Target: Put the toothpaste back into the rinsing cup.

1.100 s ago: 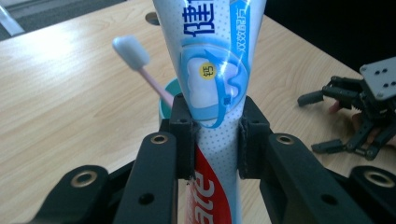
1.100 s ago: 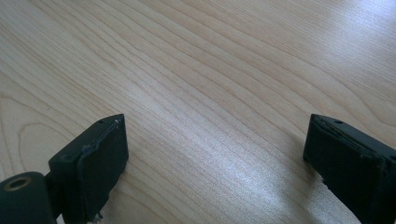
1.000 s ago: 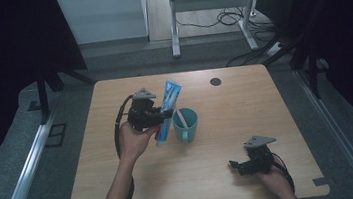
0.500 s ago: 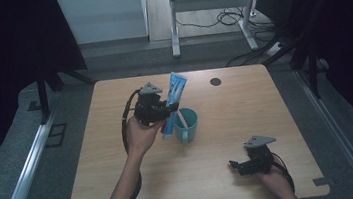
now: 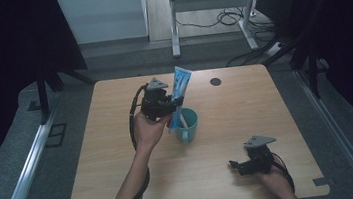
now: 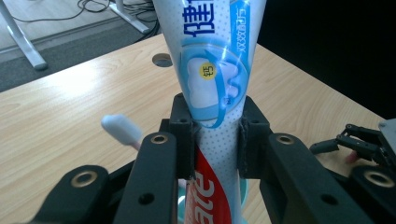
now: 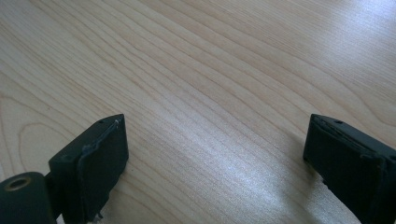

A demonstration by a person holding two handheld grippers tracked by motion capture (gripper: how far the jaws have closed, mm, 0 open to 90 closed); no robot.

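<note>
Toothpaste tube [image 6: 212, 93] is clamped upright between the left gripper's [image 6: 215, 135] fingers; the right gripper's [image 7: 215, 154] fingers gape wide, empty.

- Lab recording bay: light wooden table [image 5: 124, 186] curtained in black cloth [image 5: 7, 48].
- 12 o'clock: grey metal desk frame [image 5: 174, 24], tangled black floor cables [image 5: 220, 19].

Bare table [image 5: 123, 176] lies open all round; only the cup [image 5: 187, 124] (mid-table) obstructs.
</note>
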